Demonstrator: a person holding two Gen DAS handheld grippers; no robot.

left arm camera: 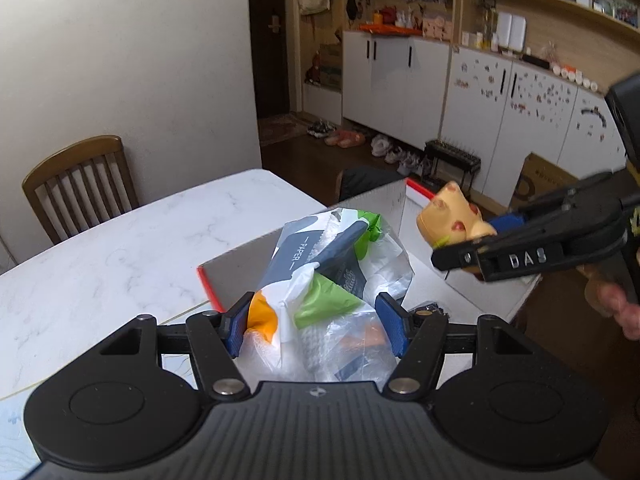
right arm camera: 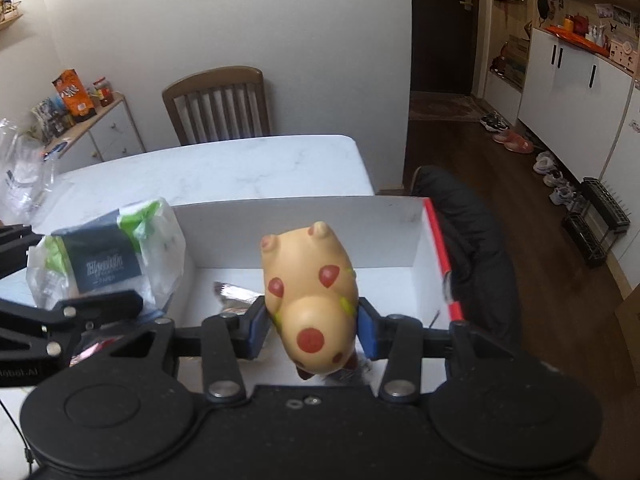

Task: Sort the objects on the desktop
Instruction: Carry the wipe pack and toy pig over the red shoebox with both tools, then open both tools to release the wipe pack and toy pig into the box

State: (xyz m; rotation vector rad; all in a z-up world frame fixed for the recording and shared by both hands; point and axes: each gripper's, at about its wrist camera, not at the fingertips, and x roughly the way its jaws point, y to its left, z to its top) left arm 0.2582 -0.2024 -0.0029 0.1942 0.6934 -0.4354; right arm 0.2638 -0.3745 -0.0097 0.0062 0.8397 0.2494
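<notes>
My left gripper (left arm camera: 318,326) is shut on a clear plastic bag of paper tissue packs (left arm camera: 336,272) with green, navy and orange print, held over the left end of a white cardboard box (left arm camera: 240,260) with red edges. The bag also shows in the right wrist view (right arm camera: 108,256). My right gripper (right arm camera: 312,326) is shut on a tan toy animal with red spots (right arm camera: 310,292), held above the open box (right arm camera: 304,228). In the left wrist view the toy (left arm camera: 448,216) and right gripper (left arm camera: 480,254) hang over the box's right side.
The box stands at the edge of a white marble table (left arm camera: 120,248). A foil wrapper (right arm camera: 236,292) lies inside the box. A wooden chair (right arm camera: 218,104) stands behind the table. A dark jacket over a chair (right arm camera: 468,248) is right of the box.
</notes>
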